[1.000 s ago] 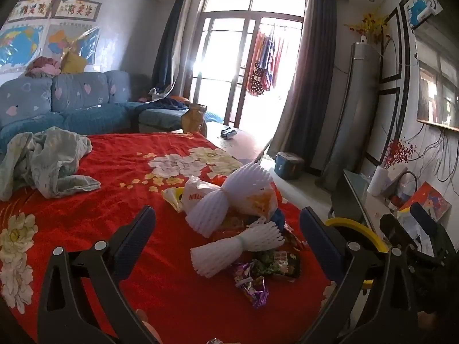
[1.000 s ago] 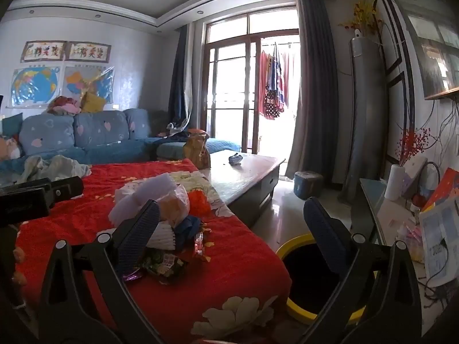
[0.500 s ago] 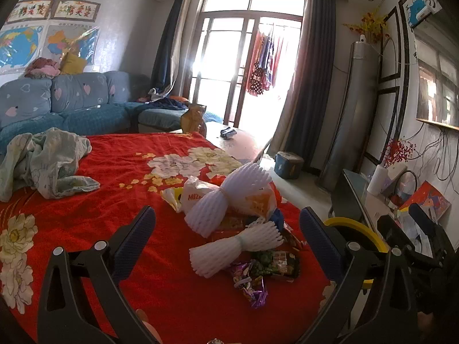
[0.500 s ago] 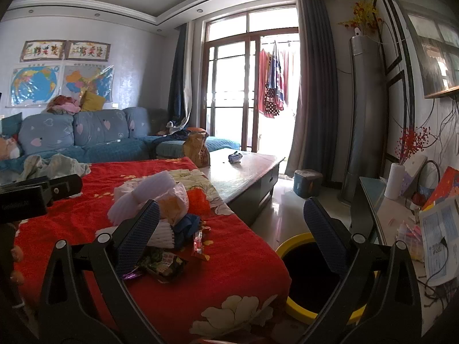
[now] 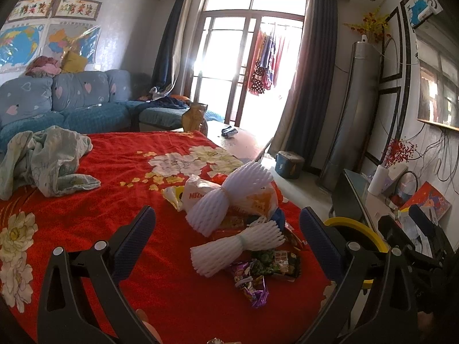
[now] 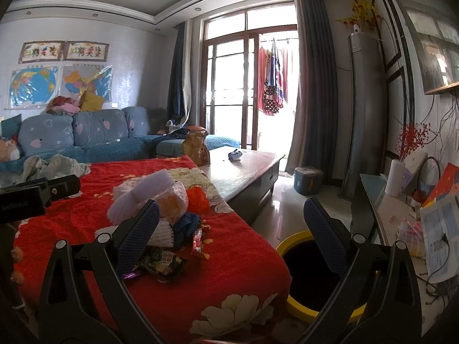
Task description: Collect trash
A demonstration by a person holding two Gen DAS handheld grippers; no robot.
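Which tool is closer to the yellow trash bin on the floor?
Right. The right tool hangs open by the red table's edge, the yellow bin just beneath it. The left tool is open over the wrapper pile, farther away.

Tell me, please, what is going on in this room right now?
A person is collecting trash with a hand-held gripper in each hand. Both the left hand-held gripper and the right hand-held gripper are open and hold nothing. White foam nets and snack wrappers lie piled on the red floral cloth. A yellow-rimmed bin stands on the floor beside it.
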